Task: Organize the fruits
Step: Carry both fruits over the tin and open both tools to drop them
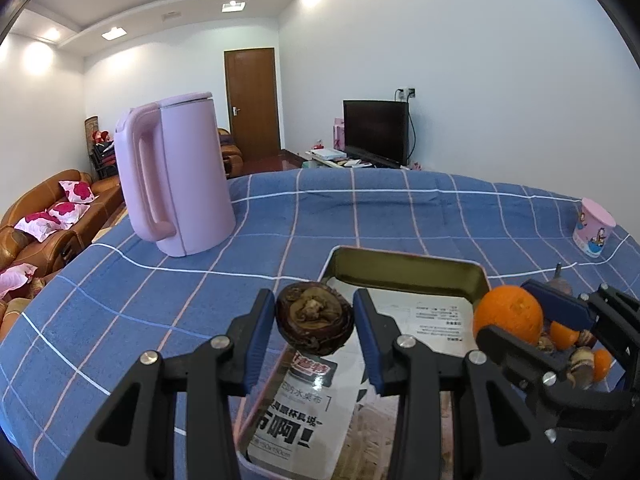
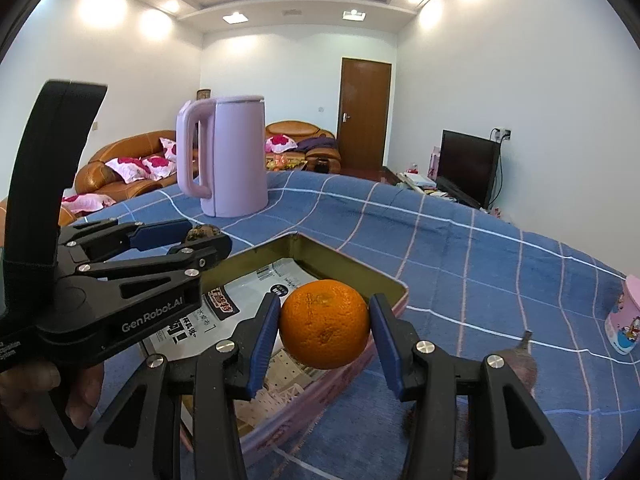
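My left gripper [image 1: 315, 322] is shut on a dark brown wrinkled fruit [image 1: 315, 319] and holds it above the near left edge of a rectangular metal tin [image 1: 412, 272]. My right gripper [image 2: 325, 330] is shut on an orange [image 2: 324, 324] and holds it above the tin's right rim [image 2: 352, 266]. The right gripper and orange [image 1: 508, 314] also show in the left wrist view, the left gripper [image 2: 188, 240] in the right wrist view. Printed paper [image 1: 304, 408] lines the tin. More oranges and brown fruits [image 1: 576, 348] lie right of the tin.
A pink kettle [image 1: 176, 180] stands on the blue checked tablecloth [image 1: 160, 300] behind and left of the tin. A pink cartoon cup [image 1: 592, 226] stands at the far right. A dark purple fruit [image 2: 524, 364] lies right of the tin.
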A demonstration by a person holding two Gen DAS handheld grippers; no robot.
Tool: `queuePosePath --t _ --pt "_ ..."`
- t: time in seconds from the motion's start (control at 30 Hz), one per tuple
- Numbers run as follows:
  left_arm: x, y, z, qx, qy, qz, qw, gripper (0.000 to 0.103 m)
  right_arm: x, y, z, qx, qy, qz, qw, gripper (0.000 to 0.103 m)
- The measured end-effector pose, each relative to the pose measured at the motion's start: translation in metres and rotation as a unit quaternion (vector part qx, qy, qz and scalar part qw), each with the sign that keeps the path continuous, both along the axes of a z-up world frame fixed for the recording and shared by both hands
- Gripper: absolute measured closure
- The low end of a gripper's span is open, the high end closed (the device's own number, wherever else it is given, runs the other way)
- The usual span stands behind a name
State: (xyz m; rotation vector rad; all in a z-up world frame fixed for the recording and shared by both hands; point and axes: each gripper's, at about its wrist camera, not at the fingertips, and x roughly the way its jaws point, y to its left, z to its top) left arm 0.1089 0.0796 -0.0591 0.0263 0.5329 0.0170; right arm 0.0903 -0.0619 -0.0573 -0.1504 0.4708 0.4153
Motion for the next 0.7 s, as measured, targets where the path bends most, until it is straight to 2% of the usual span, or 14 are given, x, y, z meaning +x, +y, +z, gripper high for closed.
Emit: queuePosePath --t 0.47,0.7 --pt "0.009 0.0 -0.01 0.002 0.021 0.007 0.9997 0.06 0.012 0.012 -0.006 -0.012 0.034 0.014 0.999 0.055" --pt "0.008 -0.001 -0.009 0.007 0.014 0.011 0.9998 0.059 0.012 0.011 -0.006 -0.011 0.041 0.016 0.999 0.054"
